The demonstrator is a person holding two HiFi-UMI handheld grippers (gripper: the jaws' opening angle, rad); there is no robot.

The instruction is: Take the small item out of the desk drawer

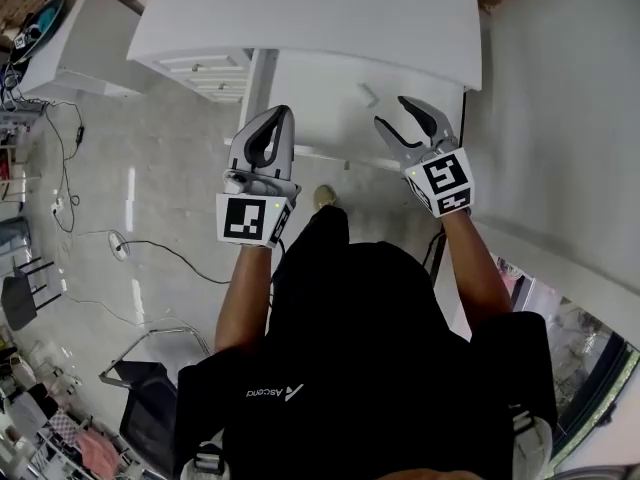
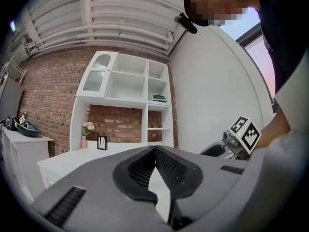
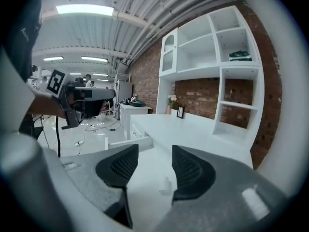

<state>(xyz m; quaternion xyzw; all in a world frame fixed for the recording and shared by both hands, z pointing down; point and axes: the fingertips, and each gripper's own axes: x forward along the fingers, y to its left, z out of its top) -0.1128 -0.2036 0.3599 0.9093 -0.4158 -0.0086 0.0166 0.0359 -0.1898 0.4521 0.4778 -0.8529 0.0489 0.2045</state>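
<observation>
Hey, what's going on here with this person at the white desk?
A person stands at a white desk with a gripper in each hand, both raised near its open drawer. The left gripper is shut with nothing in it. The right gripper is open, and its jaws point toward a small white item lying in the drawer. Nothing has been picked up yet.

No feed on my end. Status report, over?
Left gripper shut, empty. Right gripper open, jaws apart over the open drawer. Small white item lies in drawer, not gripped. Nothing blocking it.
</observation>
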